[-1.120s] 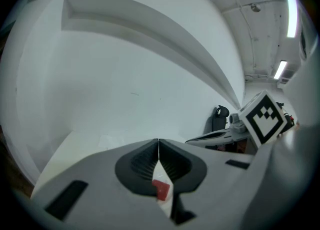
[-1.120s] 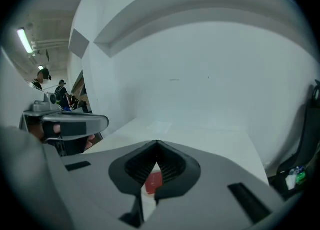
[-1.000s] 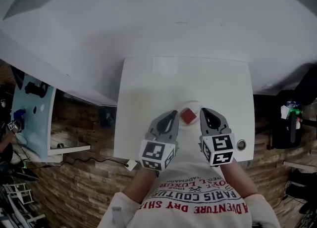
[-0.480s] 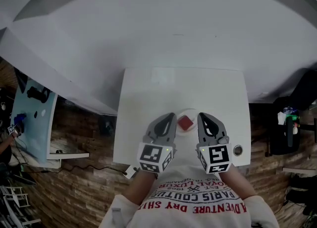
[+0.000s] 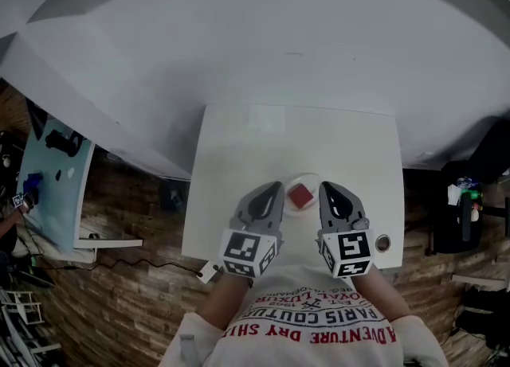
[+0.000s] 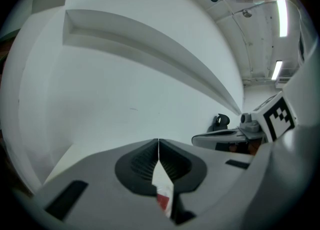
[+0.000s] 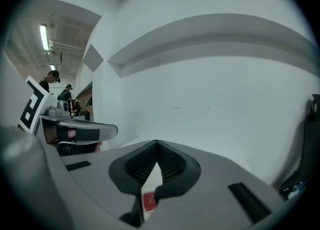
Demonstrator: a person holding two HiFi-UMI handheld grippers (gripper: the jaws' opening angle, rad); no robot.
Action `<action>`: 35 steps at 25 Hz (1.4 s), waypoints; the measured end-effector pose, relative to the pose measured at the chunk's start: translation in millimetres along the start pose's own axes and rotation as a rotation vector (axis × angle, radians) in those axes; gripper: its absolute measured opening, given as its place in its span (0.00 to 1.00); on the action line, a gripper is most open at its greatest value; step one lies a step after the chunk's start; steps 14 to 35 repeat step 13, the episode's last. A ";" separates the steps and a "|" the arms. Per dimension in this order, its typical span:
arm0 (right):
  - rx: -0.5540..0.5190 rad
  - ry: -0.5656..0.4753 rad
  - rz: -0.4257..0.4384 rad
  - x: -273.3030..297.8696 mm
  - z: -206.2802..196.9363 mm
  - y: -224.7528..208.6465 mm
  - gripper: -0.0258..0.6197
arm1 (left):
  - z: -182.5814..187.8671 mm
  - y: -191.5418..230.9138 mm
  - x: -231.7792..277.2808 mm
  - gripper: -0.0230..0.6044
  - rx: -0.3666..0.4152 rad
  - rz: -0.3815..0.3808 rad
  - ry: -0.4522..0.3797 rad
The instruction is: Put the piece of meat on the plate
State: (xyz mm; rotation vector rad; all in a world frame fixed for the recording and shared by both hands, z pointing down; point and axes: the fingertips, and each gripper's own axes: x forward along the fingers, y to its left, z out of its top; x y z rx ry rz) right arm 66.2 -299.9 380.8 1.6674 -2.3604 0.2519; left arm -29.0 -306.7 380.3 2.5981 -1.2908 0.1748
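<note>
A small red piece of meat (image 5: 300, 196) lies on a little white round plate (image 5: 305, 179) near the front edge of the white table (image 5: 239, 158). My left gripper (image 5: 272, 190) hovers just left of the plate and my right gripper (image 5: 327, 189) just right of it. Both are shut with nothing between their fingers. In the left gripper view the jaws meet at the tips of the left gripper (image 6: 158, 142), and the meat (image 6: 163, 201) shows below them. Below the closed right gripper (image 7: 157, 144) in its own view, the meat (image 7: 149, 201) shows as well.
A small round metal fitting (image 5: 383, 242) sits in the table top at the front right. A white wall rises behind the table. A pale blue bench (image 5: 48, 182) stands at the far left, dark gear (image 5: 466, 198) on the floor at the right.
The right gripper has lifted a little beside the plate. The left gripper has hardly moved. Both stay shut, and the meat stays on the plate.
</note>
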 end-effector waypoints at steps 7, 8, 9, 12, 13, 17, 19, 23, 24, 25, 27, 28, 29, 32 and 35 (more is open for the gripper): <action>-0.083 -0.013 0.002 -0.2 1.6 7.2 0.06 | -3.4 2.6 -0.5 0.05 -0.008 0.010 0.008; -0.092 -0.014 0.000 0.0 1.7 7.8 0.06 | -3.6 2.2 -0.4 0.05 -0.008 0.008 0.008; -0.094 -0.015 -0.002 0.4 1.8 7.9 0.06 | -3.8 1.8 -0.2 0.05 -0.008 0.006 0.009; -0.090 -0.015 -0.002 2.1 1.7 7.6 0.06 | -4.1 2.6 0.7 0.05 -0.005 0.004 0.012; -0.087 -0.015 -0.002 2.7 1.5 7.3 0.06 | -4.2 3.3 1.0 0.05 -0.004 0.004 0.013; -0.087 -0.015 -0.002 2.7 1.5 7.3 0.06 | -4.2 3.3 1.0 0.05 -0.004 0.004 0.013; -0.087 -0.015 -0.002 2.7 1.5 7.3 0.06 | -4.2 3.3 1.0 0.05 -0.004 0.004 0.013; -0.087 -0.015 -0.002 2.7 1.5 7.3 0.06 | -4.2 3.3 1.0 0.05 -0.004 0.004 0.013; -0.087 -0.015 -0.002 2.7 1.5 7.3 0.06 | -4.2 3.3 1.0 0.05 -0.004 0.004 0.013; -0.087 -0.015 -0.002 2.7 1.5 7.3 0.06 | -4.2 3.3 1.0 0.05 -0.004 0.004 0.013; -0.087 -0.015 -0.002 2.7 1.5 7.3 0.06 | -4.2 3.3 1.0 0.05 -0.004 0.004 0.013; -0.087 -0.015 -0.002 2.7 1.5 7.3 0.06 | -4.2 3.3 1.0 0.05 -0.004 0.004 0.013; -0.087 -0.015 -0.002 2.7 1.5 7.3 0.06 | -4.2 3.3 1.0 0.05 -0.004 0.004 0.013; -0.087 -0.015 -0.002 2.7 1.5 7.3 0.06 | -4.2 3.3 1.0 0.05 -0.004 0.004 0.013; -0.087 -0.015 -0.002 2.7 1.5 7.3 0.06 | -4.2 3.3 1.0 0.05 -0.004 0.004 0.013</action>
